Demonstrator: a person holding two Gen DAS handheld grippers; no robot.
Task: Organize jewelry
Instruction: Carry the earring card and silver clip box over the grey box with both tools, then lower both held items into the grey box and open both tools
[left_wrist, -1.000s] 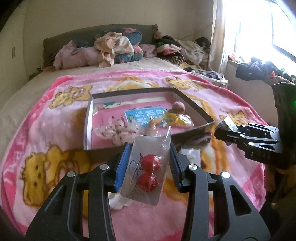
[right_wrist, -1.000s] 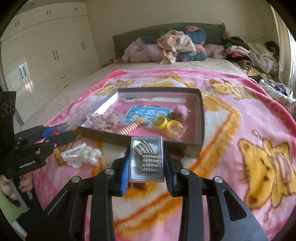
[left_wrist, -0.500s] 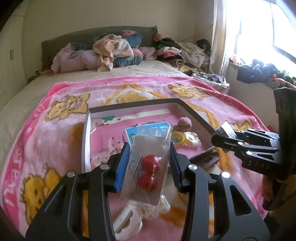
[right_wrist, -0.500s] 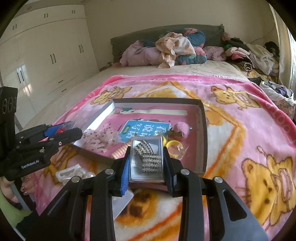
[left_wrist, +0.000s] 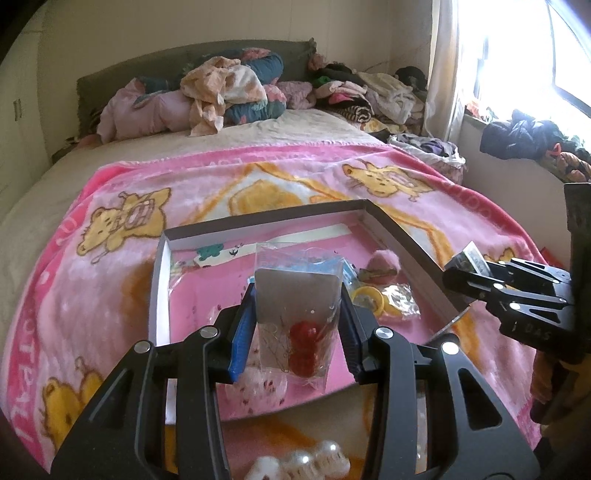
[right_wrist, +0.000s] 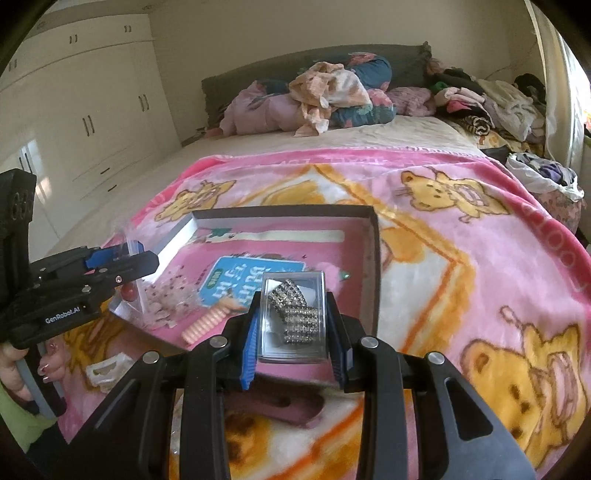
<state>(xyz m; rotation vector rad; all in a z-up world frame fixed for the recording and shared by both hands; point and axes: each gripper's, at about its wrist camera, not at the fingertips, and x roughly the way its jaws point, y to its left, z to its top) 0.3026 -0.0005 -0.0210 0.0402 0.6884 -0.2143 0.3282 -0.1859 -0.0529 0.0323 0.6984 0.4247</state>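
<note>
Earrings, red and sealed in a clear packet (left_wrist: 301, 332), sat clamped upright in the left hand-held gripper (left_wrist: 297, 328) over the near part of the shallow box (left_wrist: 402, 236) on the pink blanket (left_wrist: 110, 280).

From the right wrist, the right hand-held gripper (right_wrist: 293, 332) grasped a clear case of rhinestone jewelry (right_wrist: 293, 317) above the box's near right corner (right_wrist: 375, 280); the left hand-held gripper (right_wrist: 122, 258) held its packet at the box's left edge.

A clear bag of red bead earrings (left_wrist: 301, 338) hangs upright over the open box (left_wrist: 402, 236). A clear case of rhinestone earrings (right_wrist: 293, 317) tilts above the box's near edge.
</note>
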